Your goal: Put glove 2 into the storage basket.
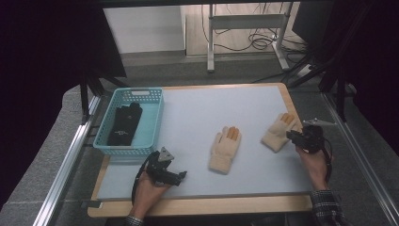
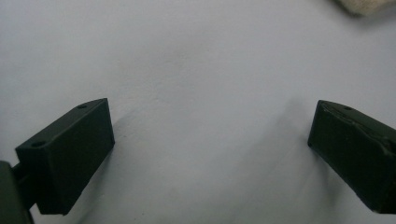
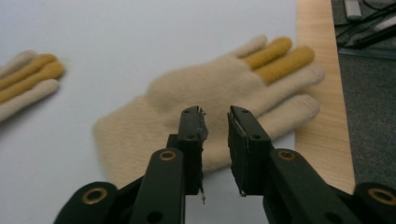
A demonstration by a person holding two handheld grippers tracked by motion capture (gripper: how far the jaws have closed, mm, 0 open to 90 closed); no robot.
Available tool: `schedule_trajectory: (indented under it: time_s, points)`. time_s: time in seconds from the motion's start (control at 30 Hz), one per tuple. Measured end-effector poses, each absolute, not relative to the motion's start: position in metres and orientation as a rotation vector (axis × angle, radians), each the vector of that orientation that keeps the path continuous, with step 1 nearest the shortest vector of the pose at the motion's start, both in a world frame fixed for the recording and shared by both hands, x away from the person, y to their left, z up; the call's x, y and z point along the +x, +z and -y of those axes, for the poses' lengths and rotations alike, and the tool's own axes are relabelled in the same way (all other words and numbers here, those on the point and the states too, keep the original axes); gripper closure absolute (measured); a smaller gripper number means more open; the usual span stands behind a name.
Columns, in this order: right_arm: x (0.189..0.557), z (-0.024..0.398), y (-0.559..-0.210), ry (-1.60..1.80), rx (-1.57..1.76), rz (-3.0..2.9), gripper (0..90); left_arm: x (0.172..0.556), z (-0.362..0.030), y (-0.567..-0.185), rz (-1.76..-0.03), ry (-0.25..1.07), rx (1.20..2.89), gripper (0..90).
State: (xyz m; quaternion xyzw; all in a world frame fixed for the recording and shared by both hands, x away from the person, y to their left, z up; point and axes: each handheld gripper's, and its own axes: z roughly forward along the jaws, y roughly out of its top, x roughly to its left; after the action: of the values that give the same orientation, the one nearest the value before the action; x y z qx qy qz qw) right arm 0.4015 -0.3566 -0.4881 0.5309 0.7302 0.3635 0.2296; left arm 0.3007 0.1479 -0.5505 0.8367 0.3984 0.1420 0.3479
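1. right gripper (image 3: 215, 116): black, two-jaw; jaws narrow with a small gap and nothing between them, poised over item 2.
2. cream knitted glove with two mustard fingers (image 3: 219, 93): flat at the right edge of the pale blue table mat (image 1: 207, 108).
3. second matching glove (image 1: 225, 149): mid-mat, apart.
4. left gripper (image 2: 210, 140): jaws wide, empty, over bare mat.
5. turquoise plastic basket (image 1: 153, 120): holds dark folded fabric (image 1: 124, 125).

Two gloves (image 1: 225, 149) (image 1: 279, 132) on mat (image 1: 197, 113), basket (image 1: 129, 121) left.
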Motion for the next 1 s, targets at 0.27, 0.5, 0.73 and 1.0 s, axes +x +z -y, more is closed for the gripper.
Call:
schedule_trajectory:
  time_s: [0.27,0.5,0.73,1.0]
  points:
    - [0.410,0.361,-0.511,0.963,1.527,-1.996,60.1,0.301,-0.148,-0.551,-1.033,0.368,2.169,0.7]
    - [0.411,0.356,-0.522,1.007,1.552,-1.995,84.3,0.301,-0.148,-0.551,-1.033,0.369,2.169,0.7]
    - [0.406,0.350,-0.508,0.995,1.491,-1.980,86.8,0.301,-0.148,-0.551,-1.033,0.368,2.170,0.7]
    - [0.396,0.333,-0.463,1.031,1.365,-1.991,86.7,0.301,-0.148,-0.551,-1.033,0.368,2.170,0.7]
